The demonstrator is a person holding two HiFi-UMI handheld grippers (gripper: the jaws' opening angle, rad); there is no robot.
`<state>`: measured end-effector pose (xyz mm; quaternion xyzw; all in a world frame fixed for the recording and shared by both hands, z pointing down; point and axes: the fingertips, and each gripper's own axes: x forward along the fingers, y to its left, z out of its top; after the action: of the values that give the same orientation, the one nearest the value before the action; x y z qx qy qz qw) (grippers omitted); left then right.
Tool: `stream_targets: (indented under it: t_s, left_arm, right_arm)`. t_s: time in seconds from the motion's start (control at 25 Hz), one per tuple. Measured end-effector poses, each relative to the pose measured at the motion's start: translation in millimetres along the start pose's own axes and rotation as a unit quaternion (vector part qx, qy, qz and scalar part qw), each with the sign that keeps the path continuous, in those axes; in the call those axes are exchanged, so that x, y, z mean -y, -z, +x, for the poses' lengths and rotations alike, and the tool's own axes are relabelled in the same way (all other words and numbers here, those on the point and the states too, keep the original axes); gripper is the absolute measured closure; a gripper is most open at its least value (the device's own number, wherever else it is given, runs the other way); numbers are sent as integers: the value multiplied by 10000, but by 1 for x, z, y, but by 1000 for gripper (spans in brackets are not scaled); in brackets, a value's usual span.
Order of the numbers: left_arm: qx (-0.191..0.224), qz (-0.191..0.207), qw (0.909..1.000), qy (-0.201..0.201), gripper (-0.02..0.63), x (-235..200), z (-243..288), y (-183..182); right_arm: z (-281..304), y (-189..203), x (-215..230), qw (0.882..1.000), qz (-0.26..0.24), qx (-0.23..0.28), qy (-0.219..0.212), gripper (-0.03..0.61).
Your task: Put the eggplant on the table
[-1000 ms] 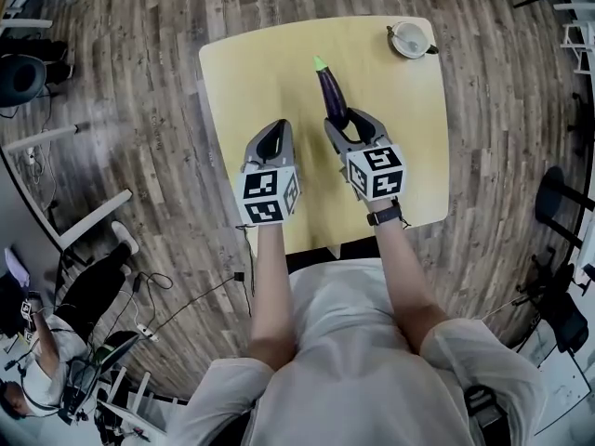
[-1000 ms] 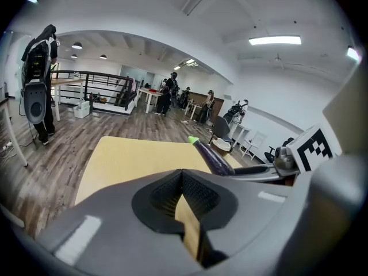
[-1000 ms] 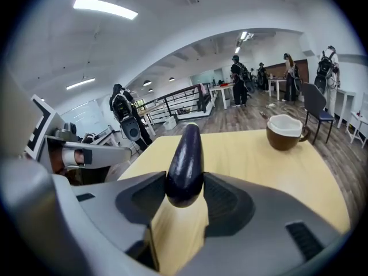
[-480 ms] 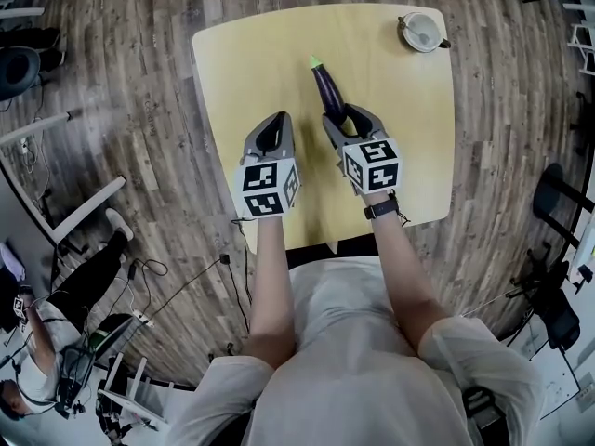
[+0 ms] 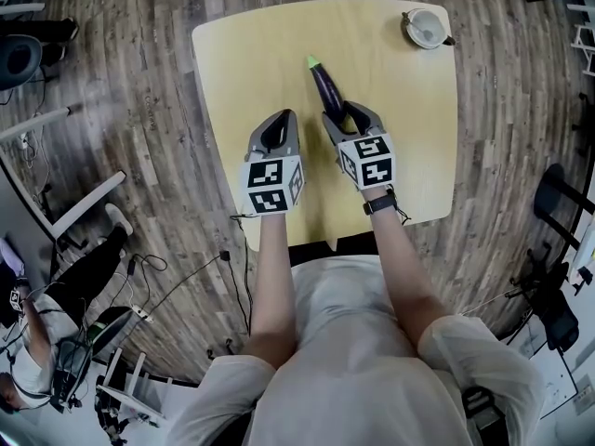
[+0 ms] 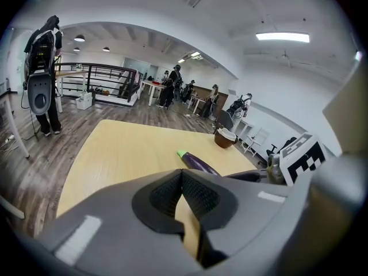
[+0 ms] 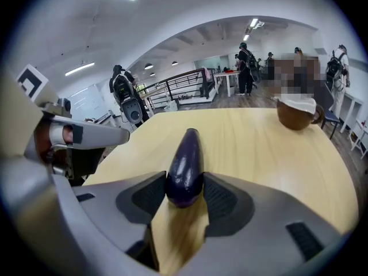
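Right tongs (image 5: 350,119): grey moulded jaws with ribbed black pads, spread wide and clamped on the fat end of the eggplant (image 5: 325,84). They're above the tabletop's (image 5: 232,72) middle.

Eggplant: glossy dark purple, long and tapering, with a green cap. It's held over the tabletop's middle, slanted, with the cap aimed at the tabletop's far edge. Can't tell if the cap touches the surface.

Left tongs (image 5: 279,124): same build, jaws closed tip to tip with nothing in them. They're over the tabletop's near-left part.

Tabletop: pale yellow, smooth, with a faint lengthwise grain. It's squarish with rounded corners.

Cup (image 5: 426,28): round, brown outside and white on top, with a small handle. It sits at the tabletop's far right corner, close to both edges.

Room: a wide run of open surface from the tabletop's middle out to its left and far edges. Grey-brown plank floor (image 5: 139,110) lies beyond the tabletop's left, far and right edges.
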<state>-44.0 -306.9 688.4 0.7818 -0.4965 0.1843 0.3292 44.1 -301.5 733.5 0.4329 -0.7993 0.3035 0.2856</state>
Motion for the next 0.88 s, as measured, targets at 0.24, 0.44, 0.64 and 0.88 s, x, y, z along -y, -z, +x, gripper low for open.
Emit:
stream_targets:
  t_s: [0.24,0.44,0.64,0.88]
  left_arm:
    - [50,-15,10000,-58,604,0,-9,1]
    - [129,-26,9999,-89,604,2,-23,-1]
    - [278,-2,9995,-115,604,5,-36,-8]
    - [549,98,9984,-107,604,10,-59,-25]
  right_arm:
    - [4,9,-4,9999,-4,-128,-79,360]
    - [-5,7,-6,9999,-32,-101,-15,339]
    - [-25,1,-5,9999,-43,72,110,339]
    - [-62,-14,-8,9983,156,444,336,343]
